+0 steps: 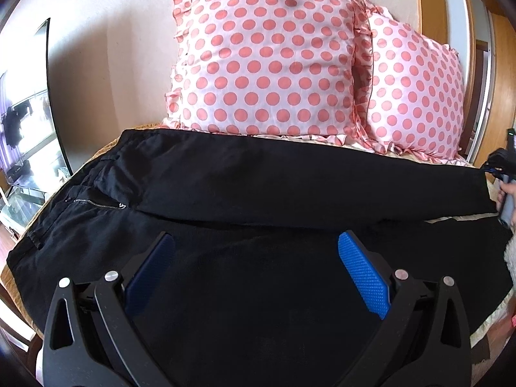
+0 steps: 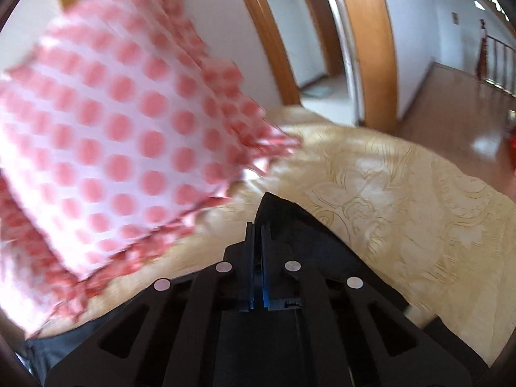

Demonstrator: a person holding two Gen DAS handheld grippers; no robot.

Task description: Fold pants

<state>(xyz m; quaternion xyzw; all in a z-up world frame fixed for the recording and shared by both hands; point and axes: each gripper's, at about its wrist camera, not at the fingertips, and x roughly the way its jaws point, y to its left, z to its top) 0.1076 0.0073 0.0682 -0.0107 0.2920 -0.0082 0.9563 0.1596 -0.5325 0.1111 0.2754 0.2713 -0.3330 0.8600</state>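
Note:
Black pants [image 1: 258, 180] lie spread across the bed, waist and zipper [image 1: 96, 204] at the left, legs running right. My left gripper [image 1: 256, 242] hovers over the near leg, jaws wide open and empty, blue pads [image 1: 364, 277] showing. My right gripper [image 2: 258, 225] is shut on the cuff end of the pants [image 2: 290, 219], with black cloth poking out past the fingertips above the bedspread. In the left wrist view the right gripper [image 1: 503, 180] shows at the far right edge, at the end of the far leg.
Two pink polka-dot pillows [image 1: 267, 61] [image 1: 416, 96] lean on the wall behind the pants; one fills the left of the right wrist view [image 2: 113, 135]. A cream patterned bedspread [image 2: 403, 187] covers the bed. A TV [image 1: 25, 103] stands at left, a doorway [image 2: 322, 32] at right.

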